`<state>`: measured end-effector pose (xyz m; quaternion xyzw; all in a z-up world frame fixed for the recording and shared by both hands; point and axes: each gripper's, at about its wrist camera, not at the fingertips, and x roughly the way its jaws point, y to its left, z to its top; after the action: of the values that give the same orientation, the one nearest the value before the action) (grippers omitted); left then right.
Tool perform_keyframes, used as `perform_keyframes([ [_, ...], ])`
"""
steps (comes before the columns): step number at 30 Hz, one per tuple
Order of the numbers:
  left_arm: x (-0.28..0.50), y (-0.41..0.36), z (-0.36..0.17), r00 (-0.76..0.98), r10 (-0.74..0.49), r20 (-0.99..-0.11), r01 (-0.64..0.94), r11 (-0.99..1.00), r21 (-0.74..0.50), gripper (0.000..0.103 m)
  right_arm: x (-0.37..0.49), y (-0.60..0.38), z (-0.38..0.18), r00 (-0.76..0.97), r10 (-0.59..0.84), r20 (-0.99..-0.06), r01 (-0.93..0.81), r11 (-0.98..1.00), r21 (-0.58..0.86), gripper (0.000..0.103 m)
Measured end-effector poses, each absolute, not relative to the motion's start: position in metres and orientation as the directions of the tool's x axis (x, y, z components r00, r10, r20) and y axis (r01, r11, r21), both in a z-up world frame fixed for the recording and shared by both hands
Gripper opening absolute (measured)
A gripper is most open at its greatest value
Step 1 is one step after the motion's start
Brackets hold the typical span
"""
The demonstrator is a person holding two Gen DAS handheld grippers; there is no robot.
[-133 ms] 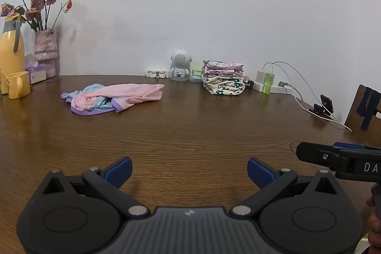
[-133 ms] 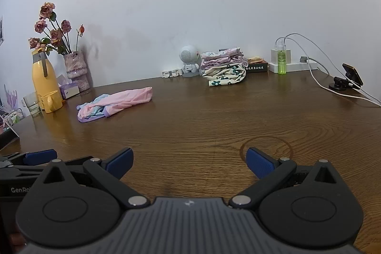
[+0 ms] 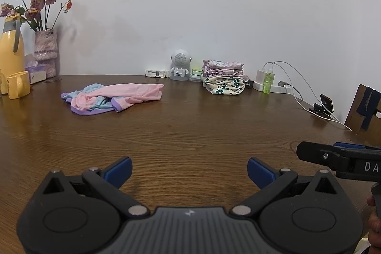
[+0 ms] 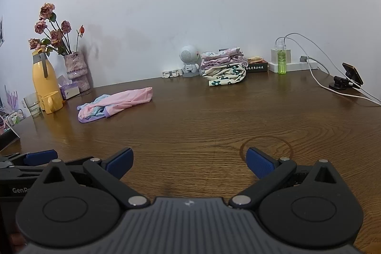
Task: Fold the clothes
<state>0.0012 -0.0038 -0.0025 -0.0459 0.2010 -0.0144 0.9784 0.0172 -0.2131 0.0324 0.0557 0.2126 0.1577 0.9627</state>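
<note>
Both grippers' fingers [image 3: 119, 169] spread over bare table [image 3: 190, 130], garment [image 3: 114, 98] well ahead.

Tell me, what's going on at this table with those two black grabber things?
A person holds a grabber in each hand to fold clothes. The left gripper and right gripper are both open and empty, hovering over the wooden table. A crumpled pink and blue garment lies unfolded farther back. A stack of folded clothes sits by the wall. Nothing has been picked up yet.
</note>
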Motion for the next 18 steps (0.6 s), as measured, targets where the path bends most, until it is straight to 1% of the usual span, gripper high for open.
perform_keyframes([
  [5,0.000,0.001,-0.006,0.920,-0.050,-0.388,0.013,0.995,-0.097,0.103,0.014,-0.210,0.030,0.851,0.334,-0.404,-0.281,0.941,0.187,0.103],
  [18,-0.003,0.002,-0.011,0.915,-0.045,-0.400,0.010,0.996,-0.089,0.103,0.014,-0.207,0.029,0.856,0.330,-0.398,-0.283,0.943,0.174,0.103],
])
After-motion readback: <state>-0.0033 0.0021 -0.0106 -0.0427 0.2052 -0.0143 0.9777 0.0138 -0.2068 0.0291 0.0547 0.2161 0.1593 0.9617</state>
